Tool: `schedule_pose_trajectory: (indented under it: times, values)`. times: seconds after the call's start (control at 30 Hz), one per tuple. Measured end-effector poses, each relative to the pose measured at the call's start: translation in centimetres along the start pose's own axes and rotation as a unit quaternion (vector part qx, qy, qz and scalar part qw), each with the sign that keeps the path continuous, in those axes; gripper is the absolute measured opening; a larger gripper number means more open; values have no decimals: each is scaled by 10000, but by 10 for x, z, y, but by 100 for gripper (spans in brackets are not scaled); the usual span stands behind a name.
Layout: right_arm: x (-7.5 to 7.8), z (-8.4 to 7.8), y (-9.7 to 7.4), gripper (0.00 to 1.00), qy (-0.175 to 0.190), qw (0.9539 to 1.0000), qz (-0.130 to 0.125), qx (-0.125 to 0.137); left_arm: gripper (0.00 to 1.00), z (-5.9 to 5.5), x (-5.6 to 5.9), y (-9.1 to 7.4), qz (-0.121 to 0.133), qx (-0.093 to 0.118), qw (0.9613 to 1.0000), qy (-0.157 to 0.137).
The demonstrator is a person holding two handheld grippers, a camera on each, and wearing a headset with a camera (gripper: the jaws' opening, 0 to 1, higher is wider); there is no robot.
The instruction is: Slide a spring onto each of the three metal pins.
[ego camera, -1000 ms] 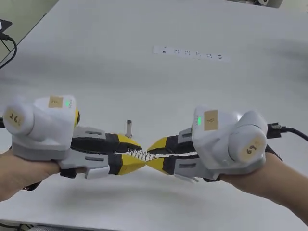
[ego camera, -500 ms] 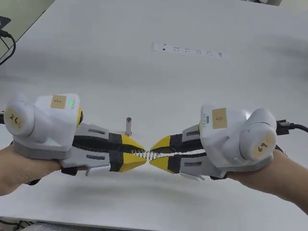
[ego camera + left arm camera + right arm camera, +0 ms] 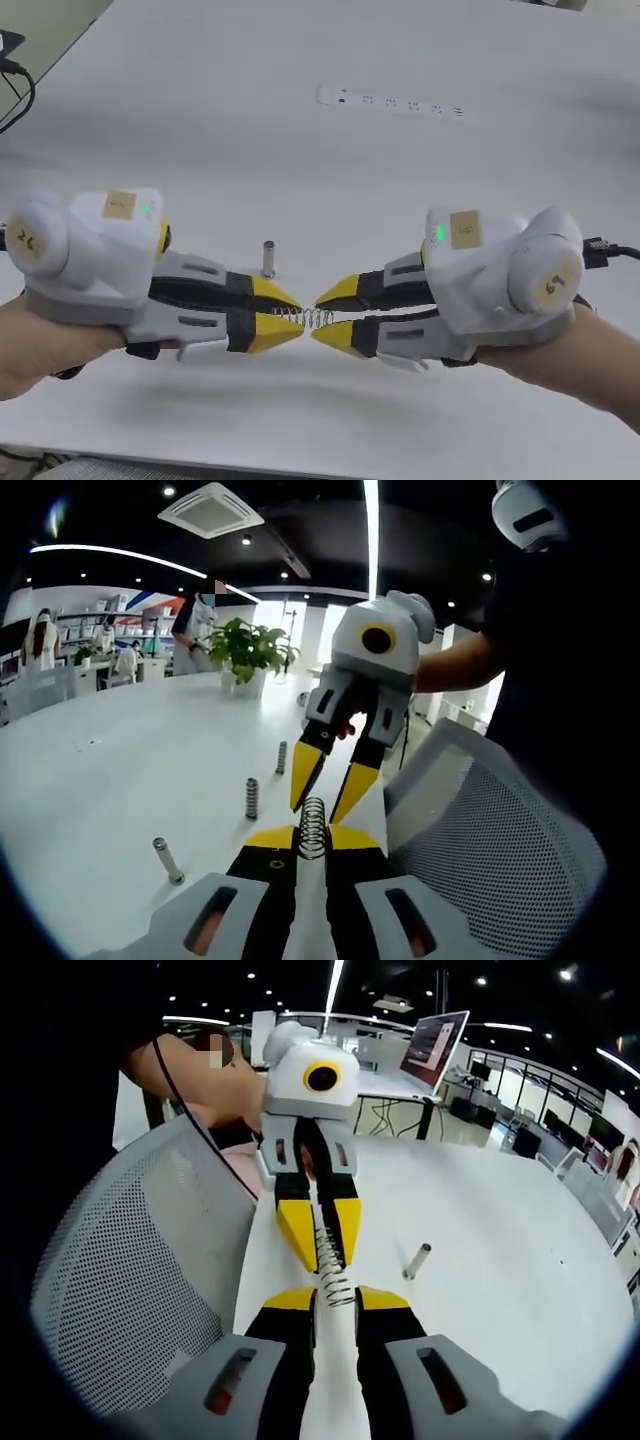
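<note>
Your left gripper (image 3: pixel 312 837) pinches one spring (image 3: pixel 313 823), right gripper (image 3: pixel 320 808) spread around it. Left gripper view counts three pins (image 3: pixel 167 860) (two sprung); head view, one.

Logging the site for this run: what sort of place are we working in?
Probably an open-plan office or lab: a white worktable, a mesh office chair, a potted plant and a monitor on another desk.
</note>
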State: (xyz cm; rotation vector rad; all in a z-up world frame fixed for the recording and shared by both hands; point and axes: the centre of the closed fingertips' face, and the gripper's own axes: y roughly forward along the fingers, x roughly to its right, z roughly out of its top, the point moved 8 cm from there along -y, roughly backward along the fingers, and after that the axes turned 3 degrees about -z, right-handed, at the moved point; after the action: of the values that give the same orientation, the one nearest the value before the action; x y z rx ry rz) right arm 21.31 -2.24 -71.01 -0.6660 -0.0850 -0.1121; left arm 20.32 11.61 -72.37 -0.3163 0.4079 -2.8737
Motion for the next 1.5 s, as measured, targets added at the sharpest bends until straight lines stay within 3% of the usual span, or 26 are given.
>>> schedule_pose_trajectory:
  times: [0.17, 0.37, 0.77, 1.2, 1.5]
  values:
    - [1, -7, -1, 12, 99, 9999, -32, -18, 2, 3, -1, -4, 10, 71, 10000, -25]
    - [2, -2, -4, 12, 526, 9978, 44, 402, 2, 4, 1, -4, -68, 58, 10000, -10]
    - [3, 0, -5, 7, 703, 9955, 253, 581, 2, 7, 3, -6, -161, 107, 9998, -39]
    - [7, 19, -15, 6, 407, 9969, 146, 659, 2, 9, -2, -9, -143, 290, 9994, -142]
    - [3, 34, -19, 7, 186, 9959, 123, 874, 2, 4, 0, -5, -118, 124, 9998, -39]
